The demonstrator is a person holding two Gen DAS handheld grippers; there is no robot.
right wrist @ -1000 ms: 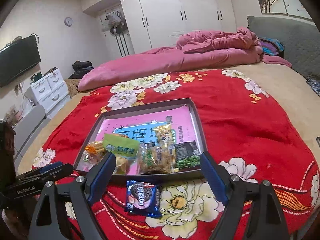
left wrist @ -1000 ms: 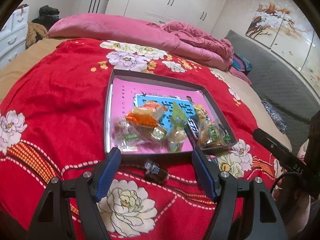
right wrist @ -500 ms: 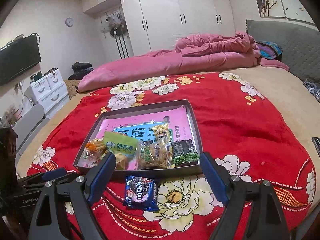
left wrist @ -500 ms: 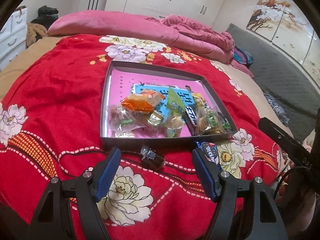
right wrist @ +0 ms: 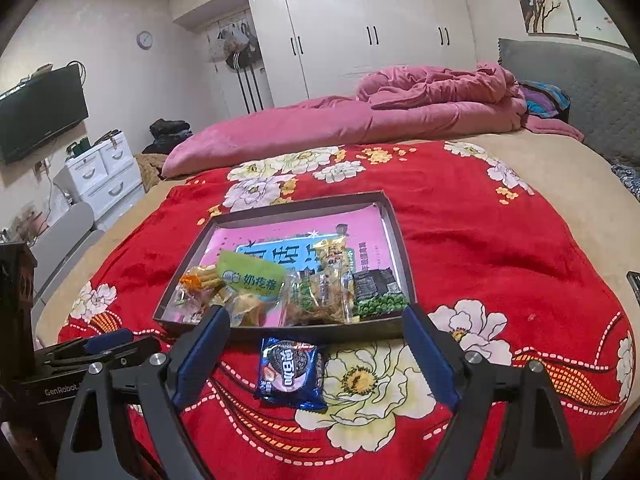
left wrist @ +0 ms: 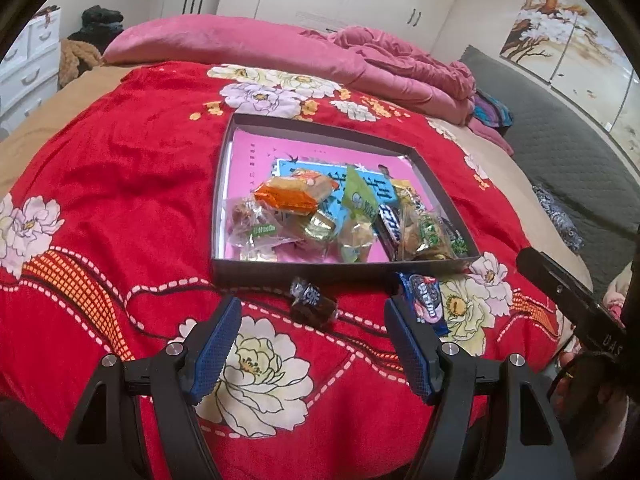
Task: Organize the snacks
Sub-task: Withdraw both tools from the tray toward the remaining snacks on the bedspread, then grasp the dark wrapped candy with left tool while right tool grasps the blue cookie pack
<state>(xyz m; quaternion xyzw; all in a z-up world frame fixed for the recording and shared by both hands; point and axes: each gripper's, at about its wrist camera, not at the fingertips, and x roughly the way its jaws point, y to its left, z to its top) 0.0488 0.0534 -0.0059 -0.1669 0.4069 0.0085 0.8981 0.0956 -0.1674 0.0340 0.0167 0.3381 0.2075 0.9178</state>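
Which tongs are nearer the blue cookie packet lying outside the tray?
Right. The right tongs open straddle the blue cookie packet; the left tongs sit beside it, lined up on the dark candy.

One tray [left wrist: 224, 184] is sitting on one red blanket [left wrist: 120, 184]. Roughly nine snack packets [left wrist: 294, 196] are lying inside, overlapping. Two packets are lying outside: one cookie pack [right wrist: 292, 372], one dark candy [left wrist: 312, 302].

Two black-framed tools: left tool [left wrist: 312, 344] and right tool [right wrist: 316, 356], blue textured pads, silver screws.
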